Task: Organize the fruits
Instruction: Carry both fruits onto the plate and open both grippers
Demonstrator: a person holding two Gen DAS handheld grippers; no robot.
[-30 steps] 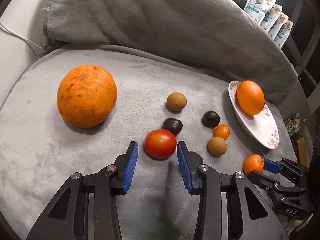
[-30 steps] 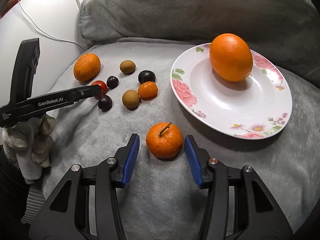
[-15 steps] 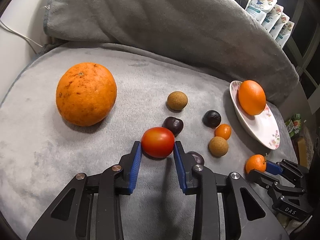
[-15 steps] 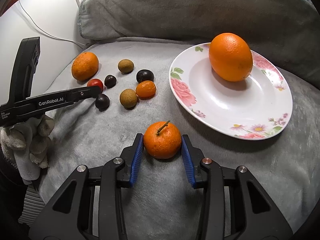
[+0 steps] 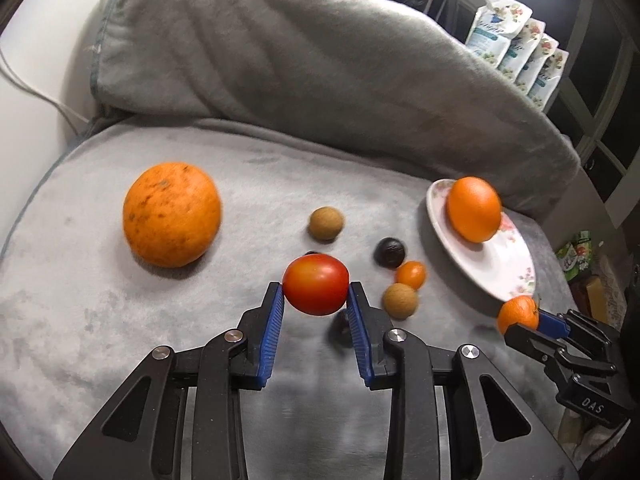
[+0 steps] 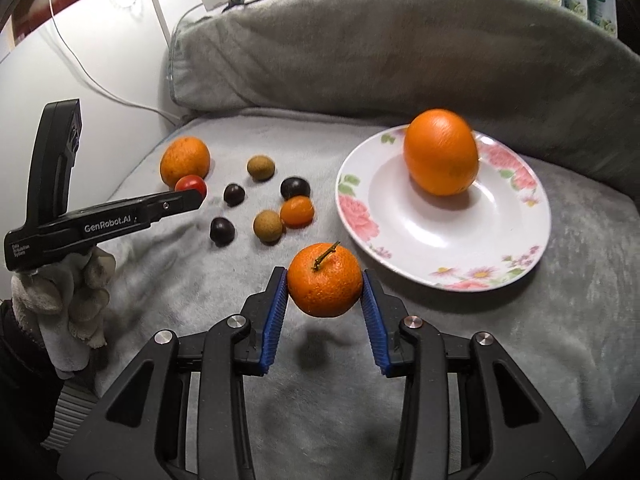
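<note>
While each gripper lifts one fruit for sorting: left gripper (image 5: 315, 300) pinches tomato (image 5: 316, 284); right gripper (image 6: 325, 286) pinches tangerine (image 6: 325, 279), near plate (image 6: 400, 256) w/ orange (image 6: 441, 157).

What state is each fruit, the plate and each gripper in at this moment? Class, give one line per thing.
left gripper: shut on the tomato
tomato: gripped, lifted off the blanket
right gripper: shut on the mandarin
mandarin: gripped, lifted, stem up
smooth orange: resting on the plate
plate: upright on the blanket, holding one fruit
speckled orange: lying loose on the blanket
kumquat: loose on the blanket
</note>
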